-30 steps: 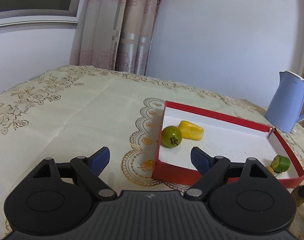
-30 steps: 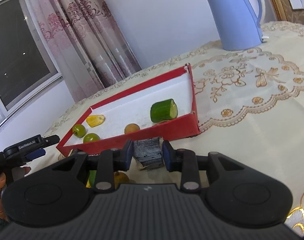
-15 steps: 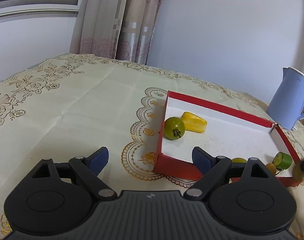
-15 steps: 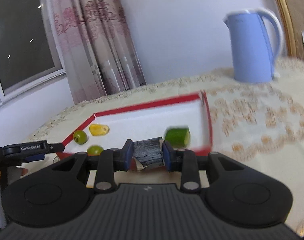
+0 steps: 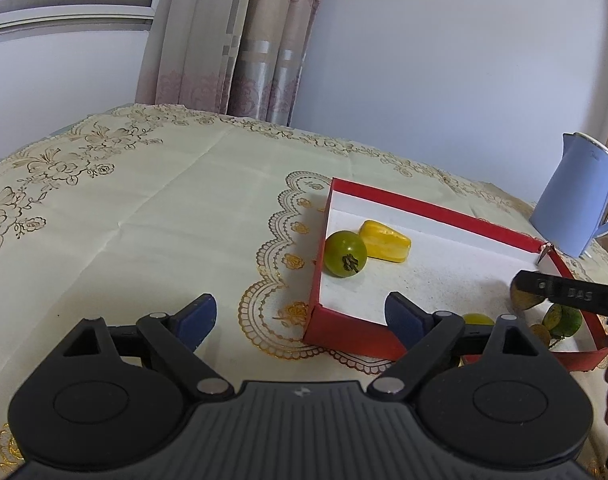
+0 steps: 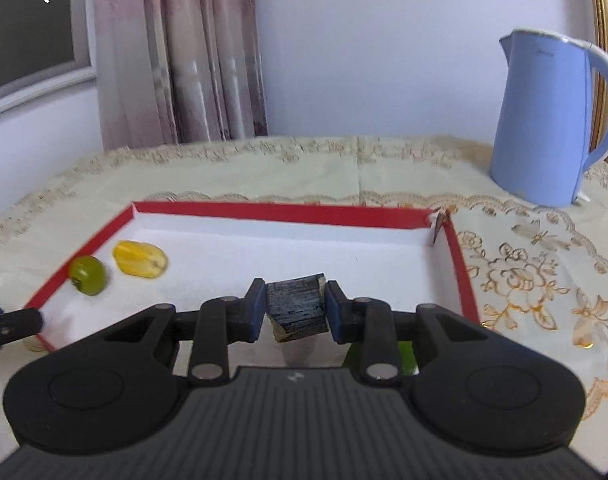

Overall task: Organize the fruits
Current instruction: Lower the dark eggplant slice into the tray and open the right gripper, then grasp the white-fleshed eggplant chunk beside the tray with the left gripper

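A red box with a white floor (image 5: 444, 264) (image 6: 287, 216) lies on the table. In it are a green round fruit (image 5: 345, 253) (image 6: 88, 275), a yellow fruit piece (image 5: 385, 241) (image 6: 140, 259), a green cucumber piece (image 5: 566, 320) and small yellow and brown fruits near its front. My right gripper (image 6: 295, 309) is shut on a dark blackish fruit chunk (image 6: 297, 307) and holds it above the box floor. My left gripper (image 5: 299, 316) is open and empty, low over the table at the box's near left corner.
A light blue electric kettle (image 5: 580, 196) (image 6: 552, 120) stands behind the box on the right. The table carries a cream embroidered cloth (image 5: 143, 208). Curtains and a window are behind. The right gripper's arm (image 5: 568, 292) shows at the right of the left wrist view.
My right gripper has lifted the dark chunk from the table in front of the box and carried it over the box interior. My left gripper has shifted only slightly.
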`<action>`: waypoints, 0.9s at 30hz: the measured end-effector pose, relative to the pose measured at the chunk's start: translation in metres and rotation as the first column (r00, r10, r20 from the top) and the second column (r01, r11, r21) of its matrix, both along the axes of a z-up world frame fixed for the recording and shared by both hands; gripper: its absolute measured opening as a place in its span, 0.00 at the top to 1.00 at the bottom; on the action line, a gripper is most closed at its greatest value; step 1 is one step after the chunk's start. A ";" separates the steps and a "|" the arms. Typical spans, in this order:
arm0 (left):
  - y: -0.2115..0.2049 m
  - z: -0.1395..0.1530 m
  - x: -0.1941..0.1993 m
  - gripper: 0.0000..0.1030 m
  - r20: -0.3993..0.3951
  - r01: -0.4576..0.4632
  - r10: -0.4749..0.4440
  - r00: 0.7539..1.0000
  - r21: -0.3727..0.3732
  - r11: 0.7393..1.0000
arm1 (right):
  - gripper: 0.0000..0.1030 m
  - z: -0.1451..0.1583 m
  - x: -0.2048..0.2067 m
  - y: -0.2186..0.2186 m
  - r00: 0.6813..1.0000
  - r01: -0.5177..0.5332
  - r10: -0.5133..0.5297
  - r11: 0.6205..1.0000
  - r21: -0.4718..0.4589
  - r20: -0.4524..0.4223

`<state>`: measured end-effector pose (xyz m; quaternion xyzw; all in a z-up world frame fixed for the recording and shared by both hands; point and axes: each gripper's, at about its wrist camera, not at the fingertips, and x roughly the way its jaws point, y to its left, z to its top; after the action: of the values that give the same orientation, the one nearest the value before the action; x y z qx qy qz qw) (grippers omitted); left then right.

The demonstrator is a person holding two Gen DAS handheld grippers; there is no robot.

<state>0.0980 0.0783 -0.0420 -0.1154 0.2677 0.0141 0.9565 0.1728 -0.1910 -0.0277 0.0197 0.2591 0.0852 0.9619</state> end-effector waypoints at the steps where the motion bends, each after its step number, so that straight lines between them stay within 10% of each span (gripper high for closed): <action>1: 0.000 0.000 0.000 0.11 -0.002 0.003 -0.003 1.000 -0.002 1.000 | 0.71 -0.002 0.002 0.001 1.000 0.002 -0.002 1.000 -0.008 -0.006; 11: 0.001 0.000 0.000 0.11 -0.003 0.007 -0.007 1.000 -0.008 1.000 | 0.70 -0.013 0.007 0.003 1.000 -0.003 0.003 1.000 -0.007 -0.020; 14: 0.001 0.000 0.000 0.11 -0.002 0.007 -0.007 1.000 -0.007 1.000 | 0.54 -0.012 0.005 0.004 0.999 -0.033 0.033 0.999 0.005 -0.011; 18: 0.001 0.000 0.000 0.10 -0.002 0.008 -0.008 1.000 -0.009 1.000 | 0.05 -0.009 -0.009 0.007 0.997 -0.015 0.015 1.000 -0.002 0.071; 27: -0.006 0.001 -0.005 0.10 0.033 0.066 -0.065 0.997 -0.003 0.998 | 0.00 0.001 -0.058 -0.036 0.985 0.070 -0.101 0.974 0.213 0.142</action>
<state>0.0932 0.0721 -0.0411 -0.1089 0.2554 -0.0198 0.9605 0.1153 -0.2274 -0.0267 0.1245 0.1734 0.0715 0.9743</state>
